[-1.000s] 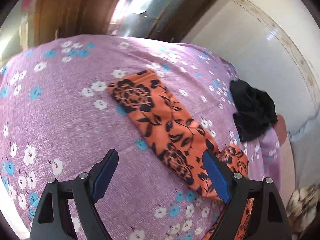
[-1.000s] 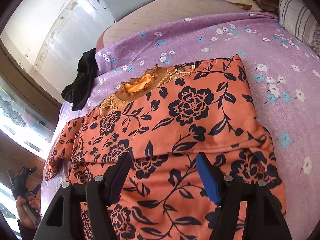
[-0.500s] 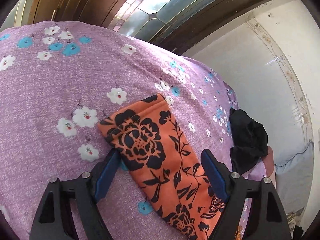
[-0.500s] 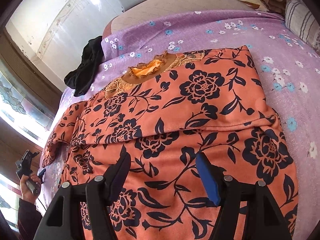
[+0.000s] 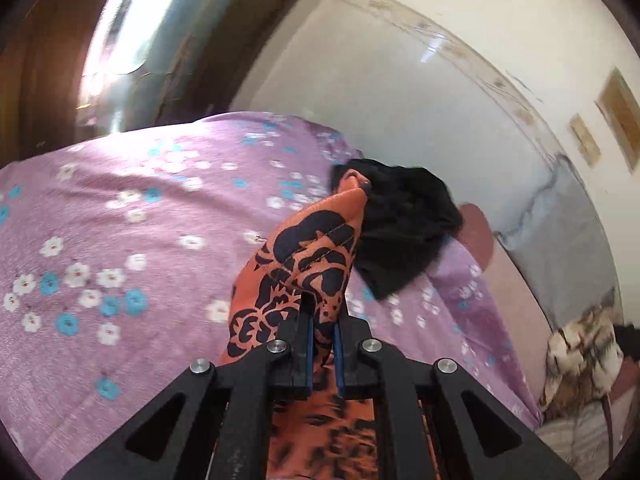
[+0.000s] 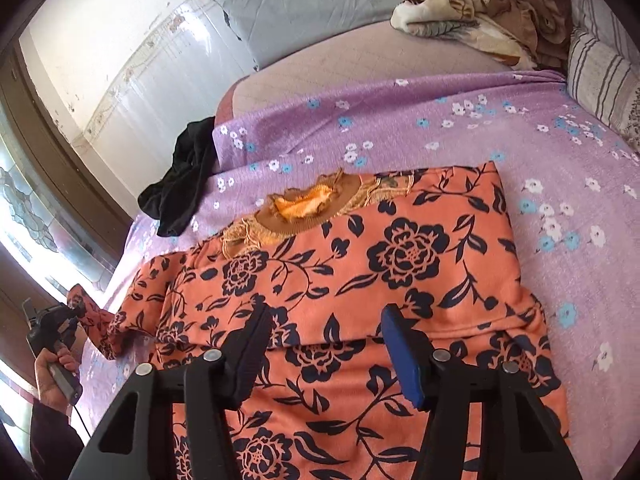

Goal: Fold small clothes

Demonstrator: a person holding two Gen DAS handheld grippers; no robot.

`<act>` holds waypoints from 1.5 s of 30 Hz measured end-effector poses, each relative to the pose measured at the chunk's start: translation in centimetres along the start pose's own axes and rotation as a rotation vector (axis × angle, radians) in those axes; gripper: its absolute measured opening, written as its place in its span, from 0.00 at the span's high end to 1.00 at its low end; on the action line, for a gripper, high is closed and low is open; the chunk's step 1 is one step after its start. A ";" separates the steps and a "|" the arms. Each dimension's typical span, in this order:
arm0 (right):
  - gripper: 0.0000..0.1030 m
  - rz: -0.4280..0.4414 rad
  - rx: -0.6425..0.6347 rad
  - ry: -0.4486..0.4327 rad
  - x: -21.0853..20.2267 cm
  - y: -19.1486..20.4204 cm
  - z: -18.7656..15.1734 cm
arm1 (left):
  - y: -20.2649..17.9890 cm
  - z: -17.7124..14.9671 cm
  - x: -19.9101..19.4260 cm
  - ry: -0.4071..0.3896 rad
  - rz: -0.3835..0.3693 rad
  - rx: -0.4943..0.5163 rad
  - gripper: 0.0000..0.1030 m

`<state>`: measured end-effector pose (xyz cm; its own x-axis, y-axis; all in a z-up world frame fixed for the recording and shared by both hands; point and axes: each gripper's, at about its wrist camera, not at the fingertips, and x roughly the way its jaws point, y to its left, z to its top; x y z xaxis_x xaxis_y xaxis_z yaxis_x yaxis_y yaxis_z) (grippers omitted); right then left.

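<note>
On purple bedsheet point(image 5: 120, 240): left gripper point(image 5: 322, 344) clenched on orange sleeve point(image 5: 312, 256); right gripper point(image 6: 324, 344) released

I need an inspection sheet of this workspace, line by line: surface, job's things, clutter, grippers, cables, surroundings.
Surface: bed with a purple flowered sheet, bare mattress beyond it.
Job's things: orange flowered top lies on the sheet, one side folded over; its sleeve is lifted off the sheet.
Clutter: black cloth at the sheet's edge; brown blanket, striped pillow and grey pillow at the bed's far end.
Grippers: left gripper shut on the sleeve, jaws have just closed; right gripper open above the top, jaws narrowing, pads not pressing.
Cables: thin cable hangs below the left hand.
Surroundings: white wall, wooden-framed patterned glass window.
</note>
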<state>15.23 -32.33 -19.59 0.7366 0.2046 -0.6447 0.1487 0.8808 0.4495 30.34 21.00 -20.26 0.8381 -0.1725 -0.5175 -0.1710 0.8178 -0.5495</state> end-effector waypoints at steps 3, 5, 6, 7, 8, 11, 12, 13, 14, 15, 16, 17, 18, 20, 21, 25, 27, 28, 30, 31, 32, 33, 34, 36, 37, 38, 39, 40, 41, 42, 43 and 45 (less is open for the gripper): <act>0.42 -0.004 0.045 -0.027 -1.0 -1.3 0.8 | -9.2 -3.5 -0.3 0.065 -0.153 0.161 0.93; 0.42 0.016 0.093 -0.033 -1.5 -2.5 1.3 | -14.7 -6.9 -0.7 0.134 -0.253 0.245 0.93; 0.42 0.022 0.115 -0.040 -1.8 -3.1 1.6 | -17.3 -8.7 -0.9 0.182 -0.311 0.284 0.92; 0.42 0.026 0.133 -0.049 -2.2 -3.6 1.8 | -19.6 -10.6 -1.0 0.233 -0.374 0.320 0.91; 0.42 0.029 0.148 -0.057 -2.4 -4.1 2.1 | -21.5 -12.3 -1.3 0.273 -0.421 0.349 0.90; 0.42 0.049 0.196 -0.080 -3.2 -5.8 2.8 | -24.9 -16.1 -2.6 0.351 -0.509 0.432 0.41; 0.41 0.066 0.220 -0.085 -3.5 -6.4 3.0 | -25.0 -16.5 -3.3 0.337 -0.515 0.456 0.29; 0.41 0.087 0.243 -0.083 -3.6 -7.0 3.2 | -24.9 -16.4 -4.2 0.304 -0.523 0.473 0.29; 0.37 0.112 0.269 -0.081 -3.7 -7.6 3.3 | -24.5 -16.0 -5.0 0.274 -0.529 0.480 0.29; 0.32 0.132 0.294 -0.080 -3.7 -8.2 3.3 | -23.9 -15.2 -5.4 0.245 -0.534 0.469 0.29; 0.31 0.155 0.317 -0.074 -3.6 -8.6 3.3 | -22.9 -14.1 -5.8 0.218 -0.536 0.440 0.28; 0.30 0.180 0.337 -0.060 -3.3 -9.0 3.3 | -21.7 -13.0 -5.4 0.195 -0.523 0.405 0.27; 0.30 0.203 0.355 -0.037 -2.8 -9.2 3.2 | -20.4 -12.0 -5.5 0.177 -0.493 0.376 0.26; 0.30 0.204 0.376 0.016 -1.3 -9.2 3.0 | -18.1 -10.7 -4.4 0.149 -0.392 0.367 0.25; 0.30 0.185 0.378 0.038 -0.6 -9.1 2.9 | -16.9 -10.5 -3.5 0.142 -0.324 0.378 0.25; 0.30 0.106 0.340 0.139 2.8 -8.8 2.5 | -11.1 -11.0 0.6 0.223 -0.125 0.361 0.26; 0.30 0.084 0.334 0.186 4.6 -8.8 2.3 | -8.7 -11.7 2.9 0.288 -0.081 0.325 0.26; 0.31 0.078 0.342 0.210 5.6 -9.0 2.1 | -7.9 -12.0 3.8 0.317 -0.049 0.316 0.26; 0.32 0.078 0.361 0.234 7.3 -9.1 1.6 | -6.2 -12.5 5.2 0.356 -0.010 0.288 0.27; 0.32 0.065 0.343 0.220 7.6 -8.7 1.6 | -5.8 -12.6 5.7 0.364 0.001 0.278 0.27; 0.33 0.048 0.311 0.207 7.7 -8.1 1.6 | -5.4 -12.7 6.1 0.373 0.025 0.278 0.27; 0.44 0.041 0.273 0.205 7.8 -7.4 1.7 | -5.2 -12.8 6.5 0.380 0.057 0.286 0.27; 0.53 0.051 0.233 0.217 8.0 -6.7 1.7 | -5.0 -12.9 6.8 0.382 0.081 0.296 0.27; 0.79 0.035 0.140 0.243 8.6 -5.2 1.3 | -4.9 -13.3 7.5 0.401 0.109 0.302 0.27; 0.82 -0.003 0.086 0.234 8.6 -4.5 1.1 | -4.9 -13.5 7.8 0.411 0.120 0.305 0.27; 0.87 -0.042 0.032 0.221 8.6 -3.8 1.1 | -5.1 -13.6 7.8 0.404 0.133 0.322 0.27; 0.88 -0.062 0.005 0.202 8.3 -3.5 1.4 | -5.4 -13.8 7.9 0.399 0.147 0.346 0.27; 0.88 -0.076 -0.002 0.165 7.6 -3.4 1.9 | -5.8 -14.0 8.0 0.400 0.162 0.371 0.27; 0.88 -0.094 -0.010 0.115 6.7 -3.4 2.6 | -6.0 -14.3 8.1 0.398 0.177 0.394 0.27; 0.88 -0.133 -0.026 0.055 5.7 -3.6 3.4 | -6.3 -14.5 8.1 0.393 0.191 0.415 0.27; 0.88 -0.189 -0.039 -0.009 4.6 -4.1 4.1 | -6.5 -14.7 8.1 0.389 0.201 0.434 0.25; 0.88 -0.262 0.013 -0.067 3.2 -6.5 5.4 | -7.0 -15.1 8.2 0.378 0.223 0.469 0.25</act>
<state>20.21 -39.72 -21.21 0.7135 -0.0590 -0.6981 0.3485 0.8943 0.2805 30.59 5.60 -30.56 0.5535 -0.0826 -0.8288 -0.0036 0.9948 -0.1016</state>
